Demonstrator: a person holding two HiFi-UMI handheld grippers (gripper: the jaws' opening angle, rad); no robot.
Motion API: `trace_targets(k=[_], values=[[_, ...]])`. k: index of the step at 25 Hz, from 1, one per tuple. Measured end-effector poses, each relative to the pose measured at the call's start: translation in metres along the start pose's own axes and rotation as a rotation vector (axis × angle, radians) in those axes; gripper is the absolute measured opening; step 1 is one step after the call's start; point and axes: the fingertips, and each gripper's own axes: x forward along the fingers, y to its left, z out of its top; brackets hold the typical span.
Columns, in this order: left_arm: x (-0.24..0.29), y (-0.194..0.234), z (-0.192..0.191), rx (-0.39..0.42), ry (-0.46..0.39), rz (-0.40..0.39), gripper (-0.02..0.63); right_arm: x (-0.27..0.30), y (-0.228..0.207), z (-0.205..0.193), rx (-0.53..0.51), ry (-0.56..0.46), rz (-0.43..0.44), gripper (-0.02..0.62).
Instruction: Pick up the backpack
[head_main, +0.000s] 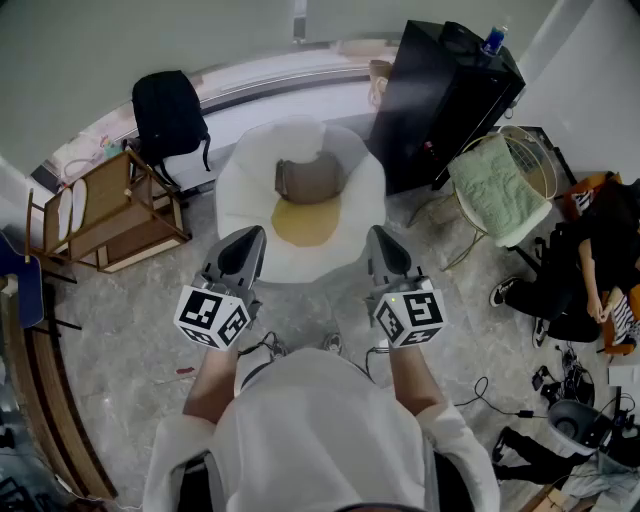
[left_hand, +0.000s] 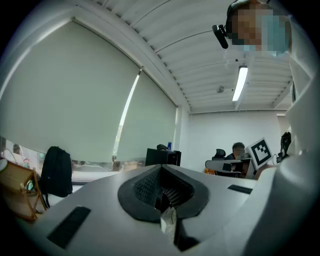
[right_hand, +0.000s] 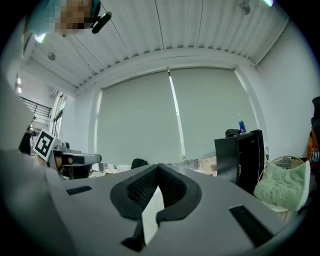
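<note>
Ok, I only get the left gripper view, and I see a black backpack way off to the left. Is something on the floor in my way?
Observer: Yes. A big white beanbag chair sits straight ahead of you. The backpack is past it on the left, by the window ledge.
Operator: Is anything on the beanbag?
Observer: A brown cushion with a yellow one in front of it.
Operator: And is my other claw holding something?
Observer: No, the right claw is shut with nothing in it.
</note>
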Motion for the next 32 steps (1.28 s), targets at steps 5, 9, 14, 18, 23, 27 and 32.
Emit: trace_targets(k=[5, 9, 14, 18, 23, 27, 32], values=[[0.006, -0.004, -0.001, -0.006, 0.001, -0.004, 0.032, 0.0, -0.006, 0.002, -0.003, 0.001, 0.004, 0.028], [0.002, -0.005, -0.004, -0.01, 0.004, -0.001, 0.032, -0.001, -0.003, 0.0, -0.004, 0.002, 0.007, 0.028], [0.002, -0.008, -0.004, -0.014, 0.003, 0.007, 0.032, -0.005, -0.009, 0.005, 0.037, -0.036, 0.008, 0.029], [0.007, -0.008, -0.007, -0.019, 0.009, 0.013, 0.032, -0.003, -0.015, 0.005, 0.062, -0.041, 0.022, 0.031], [0.016, -0.012, -0.014, -0.025, 0.016, 0.016, 0.032, -0.001, -0.026, -0.006, 0.052, -0.001, 0.023, 0.031], [0.03, -0.016, -0.018, -0.043, 0.017, 0.021, 0.032, 0.0, -0.043, -0.01, 0.048, 0.018, 0.025, 0.031], [0.052, -0.031, -0.03, -0.062, 0.026, 0.042, 0.032, -0.007, -0.077, -0.016, 0.041, 0.045, 0.028, 0.031]])
